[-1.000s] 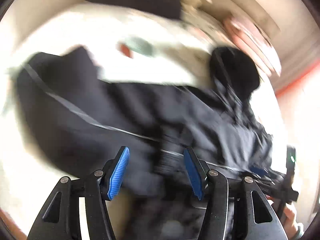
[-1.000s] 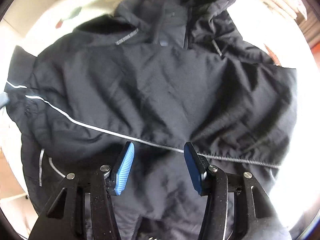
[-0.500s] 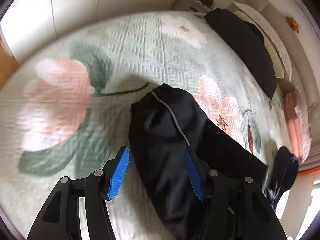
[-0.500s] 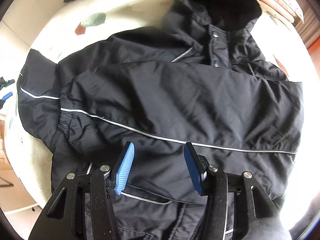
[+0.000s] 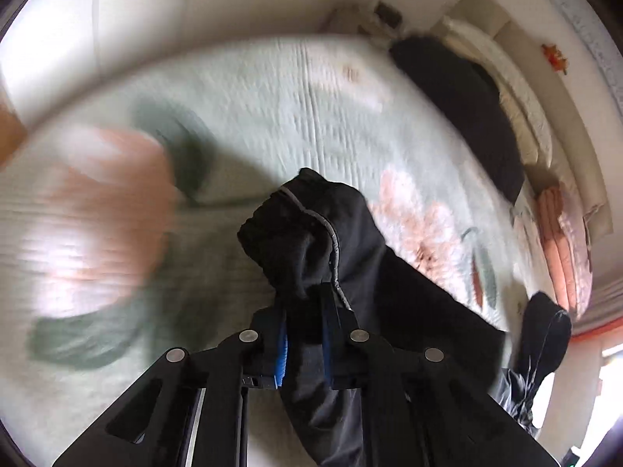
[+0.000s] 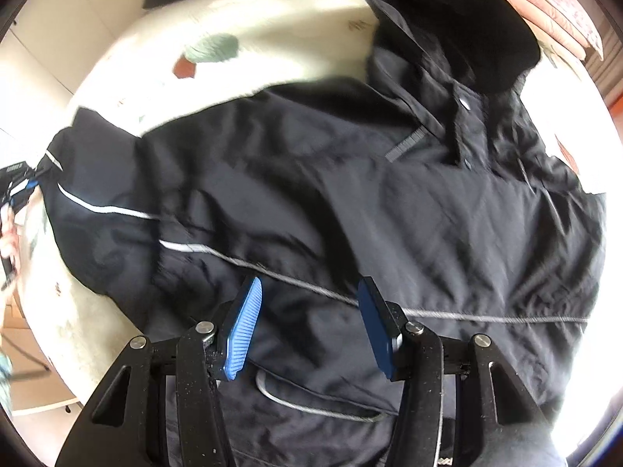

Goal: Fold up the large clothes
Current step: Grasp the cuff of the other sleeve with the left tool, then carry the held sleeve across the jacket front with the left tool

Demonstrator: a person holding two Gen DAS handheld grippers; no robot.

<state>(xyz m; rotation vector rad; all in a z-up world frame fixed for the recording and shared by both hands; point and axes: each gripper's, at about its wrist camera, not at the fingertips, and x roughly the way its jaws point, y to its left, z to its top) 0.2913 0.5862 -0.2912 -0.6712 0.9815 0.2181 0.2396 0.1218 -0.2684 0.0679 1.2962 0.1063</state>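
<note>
My left gripper, which stood wide open over the sleeve half a second ago, has now pinched its blue pads onto the black jacket sleeve, whose cuff bunches up just ahead of the fingers over the floral bedspread. My right gripper still hovers spread wide and empty above the jacket, spread flat ahead of it, hood farthest away. I can read no label or writing.
</note>
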